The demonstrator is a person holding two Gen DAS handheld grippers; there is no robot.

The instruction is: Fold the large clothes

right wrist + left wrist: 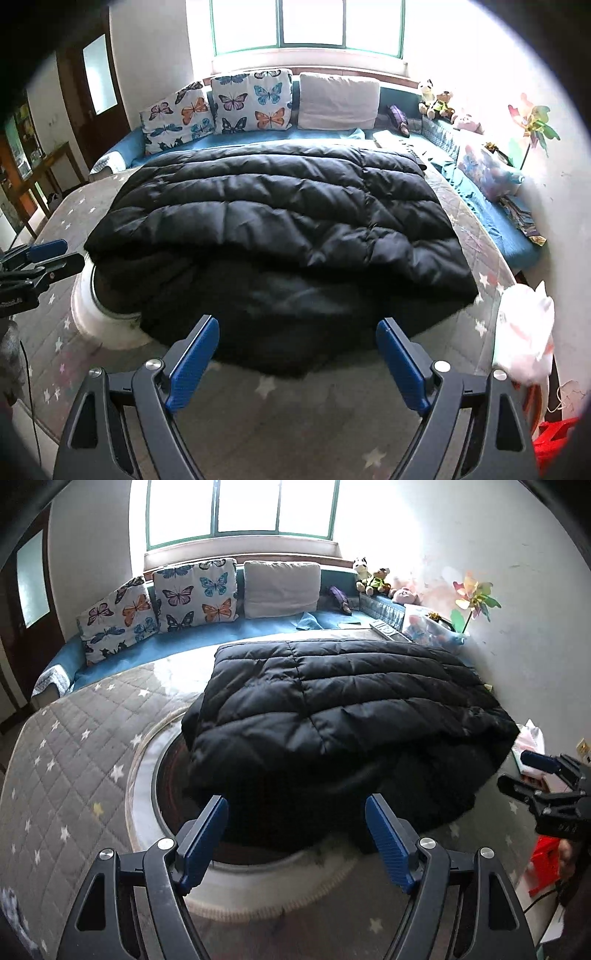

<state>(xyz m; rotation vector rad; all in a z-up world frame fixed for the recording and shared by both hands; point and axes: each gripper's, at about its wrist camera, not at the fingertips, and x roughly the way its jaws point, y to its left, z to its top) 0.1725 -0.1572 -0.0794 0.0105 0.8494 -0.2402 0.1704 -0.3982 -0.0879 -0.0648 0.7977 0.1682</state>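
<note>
Both grippers, left [296,843] and right [297,363], fingers wide apart, empty, near black jacket [332,709].

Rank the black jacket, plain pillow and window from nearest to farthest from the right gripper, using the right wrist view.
From the right gripper:
1. Black jacket, just ahead on the table.
2. Plain pillow, on the sofa behind.
3. Window, above the sofa.

**Black puffer jacket, folded over**

You have a black quilted puffer jacket [332,716] [280,229] lying flat in front of you, at twelve o'clock in both wrist views. Its upper layer is folded over the lower one, whose darker edge bulges out toward six o'clock. The quilting seams run sideways across it.
</note>
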